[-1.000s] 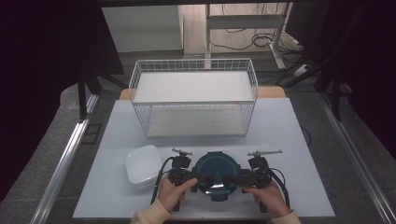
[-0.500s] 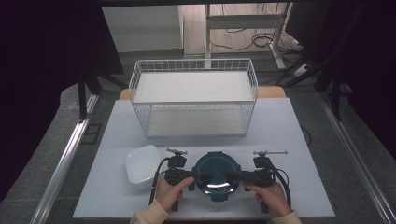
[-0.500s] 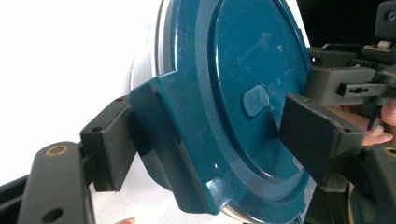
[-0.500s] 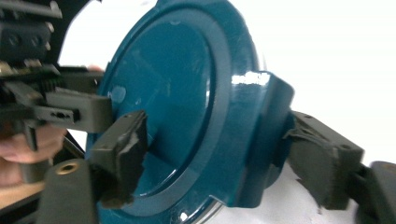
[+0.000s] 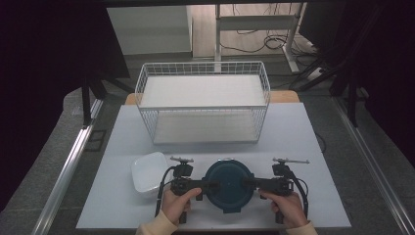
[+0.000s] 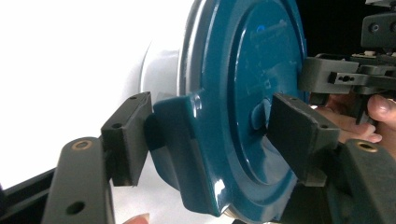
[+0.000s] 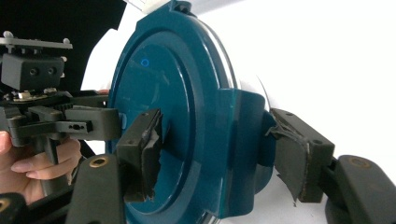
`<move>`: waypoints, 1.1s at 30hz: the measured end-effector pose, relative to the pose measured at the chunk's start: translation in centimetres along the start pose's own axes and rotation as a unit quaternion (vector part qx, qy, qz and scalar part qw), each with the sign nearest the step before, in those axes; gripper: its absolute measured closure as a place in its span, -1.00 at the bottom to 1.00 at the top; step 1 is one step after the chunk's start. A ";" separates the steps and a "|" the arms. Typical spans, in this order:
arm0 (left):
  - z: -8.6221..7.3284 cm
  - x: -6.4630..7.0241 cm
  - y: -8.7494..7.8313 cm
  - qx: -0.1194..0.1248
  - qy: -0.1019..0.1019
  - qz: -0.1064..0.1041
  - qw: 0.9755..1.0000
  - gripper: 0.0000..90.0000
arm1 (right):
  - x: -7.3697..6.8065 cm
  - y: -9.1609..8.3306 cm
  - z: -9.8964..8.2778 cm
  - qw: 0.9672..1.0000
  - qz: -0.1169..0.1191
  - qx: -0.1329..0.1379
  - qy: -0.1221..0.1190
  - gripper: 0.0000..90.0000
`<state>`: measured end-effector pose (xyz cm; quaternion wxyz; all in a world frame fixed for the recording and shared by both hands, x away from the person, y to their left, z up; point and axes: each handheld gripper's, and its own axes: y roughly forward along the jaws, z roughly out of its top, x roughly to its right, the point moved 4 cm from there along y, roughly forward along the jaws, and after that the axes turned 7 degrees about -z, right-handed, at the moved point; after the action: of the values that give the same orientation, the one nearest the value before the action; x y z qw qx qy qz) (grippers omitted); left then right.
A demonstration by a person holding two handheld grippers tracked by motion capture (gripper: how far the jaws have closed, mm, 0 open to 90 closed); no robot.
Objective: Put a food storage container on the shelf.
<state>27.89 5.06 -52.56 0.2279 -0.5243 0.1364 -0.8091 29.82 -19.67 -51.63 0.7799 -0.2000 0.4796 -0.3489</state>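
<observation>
A: State of the left gripper [image 6: 210,140] and right gripper [image 7: 219,154]?

B: Each straddles a side latch of the blue lid [image 5: 228,185], one jaw over the lid top, one outside the latch. Firm clamping: cannot tell.

A: Change since a second ago?

B: Both grippers have closed in from opposite sides. The lidded container sits between them, beside the white bowl [image 5: 147,172], ready for unlatching or lifting.

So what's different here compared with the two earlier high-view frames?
Very little. Both grippers, left and right, still straddle the side clips of the round blue lid from opposite sides; the hands have shifted only slightly. Whether the jaws are clamped on the clips can't be told. The white bowl, wire basket and table stayed put.
</observation>
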 end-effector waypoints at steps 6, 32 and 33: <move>0.0 0.1 -0.3 0.002 0.001 -0.009 1.000 -0.21 | -0.5 -0.5 0.2 1.000 0.000 0.011 -0.015 -0.12; 2.0 1.4 -2.2 0.017 0.038 -0.016 0.999 -0.18 | -2.2 -1.6 1.3 0.998 0.014 0.039 -0.054 -0.09; 2.0 1.4 -2.2 0.017 0.037 -0.016 0.999 -0.18 | -2.3 -1.6 1.3 0.998 0.014 0.039 -0.055 -0.09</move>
<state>28.75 6.31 -49.62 0.2187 -0.4918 0.1227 -0.8338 29.75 -19.12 -48.58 0.8171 -0.1818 0.4250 -0.3445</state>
